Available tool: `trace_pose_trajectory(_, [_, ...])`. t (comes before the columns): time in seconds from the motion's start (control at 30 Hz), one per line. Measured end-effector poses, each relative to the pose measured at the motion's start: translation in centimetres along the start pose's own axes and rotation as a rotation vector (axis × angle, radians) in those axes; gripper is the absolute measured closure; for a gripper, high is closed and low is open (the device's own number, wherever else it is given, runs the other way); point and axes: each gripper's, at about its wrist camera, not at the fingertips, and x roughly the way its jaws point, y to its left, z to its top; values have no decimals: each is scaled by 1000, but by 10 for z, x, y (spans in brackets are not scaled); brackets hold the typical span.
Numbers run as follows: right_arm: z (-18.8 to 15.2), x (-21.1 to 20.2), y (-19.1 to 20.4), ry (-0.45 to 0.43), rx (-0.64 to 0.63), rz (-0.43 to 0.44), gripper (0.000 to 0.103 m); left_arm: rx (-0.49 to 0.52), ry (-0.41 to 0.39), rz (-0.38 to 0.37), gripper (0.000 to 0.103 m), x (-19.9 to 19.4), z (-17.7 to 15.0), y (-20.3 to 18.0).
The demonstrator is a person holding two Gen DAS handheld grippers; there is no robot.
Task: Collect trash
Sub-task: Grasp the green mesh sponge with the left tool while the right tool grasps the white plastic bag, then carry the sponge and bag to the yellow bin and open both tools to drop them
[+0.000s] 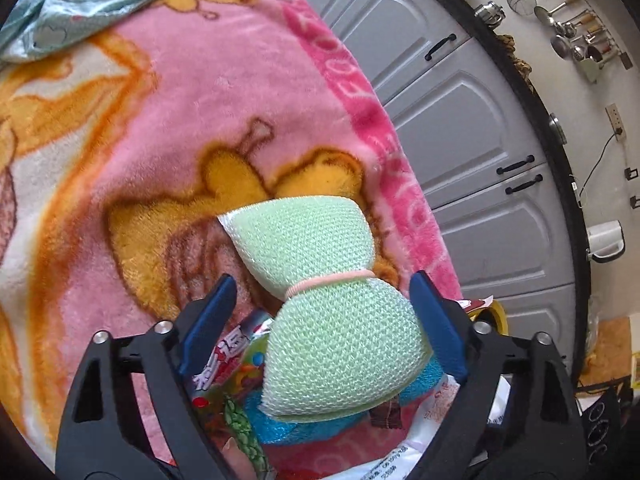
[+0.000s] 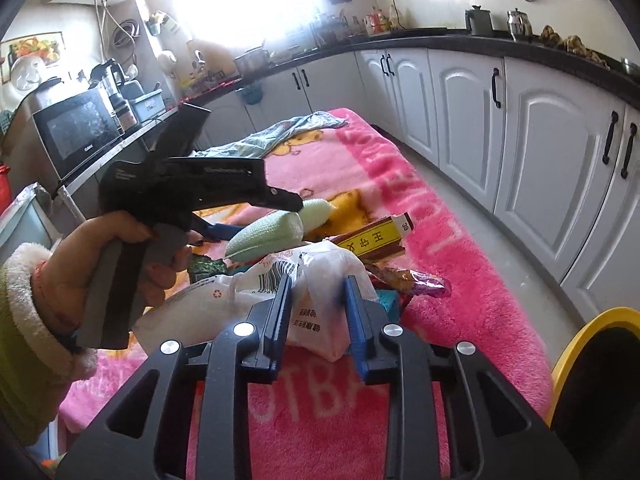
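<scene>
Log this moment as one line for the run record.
left tool: open around green mesh scrubber | right tool: shut on white plastic wrapper | trash pile on pink blanket | yellow bin at right

Sponge (image 1: 340,344) pale green, mesh weave, pink band. Blanket (image 1: 224,92) pink, orange-yellow cartoon print. Fingers (image 2: 280,312) blue. Bin (image 2: 580,344) rim yellow. Cabinets (image 2: 552,168) white, black handles.

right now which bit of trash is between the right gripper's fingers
The white plastic bag, with the right gripper closed around it. The green sponge sits by the left gripper instead; the red box lies untouched.
</scene>
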Motion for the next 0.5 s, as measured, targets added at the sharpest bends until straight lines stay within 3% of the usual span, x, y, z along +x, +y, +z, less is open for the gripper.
trace_pose_trajectory(0.13, [0,-6,0,-14,8,-8,78,-9,7,-19,43,1,1,-2])
trace_pose_trajectory(0.33, [1,-18,2,-38,20,7,80,-32,-42,-45,67,-14,0,-1])
trace_pose_trajectory(0.5, [4,-35,11,-81,13,18,81,20,-102,-77,70,-39,-3,-10])
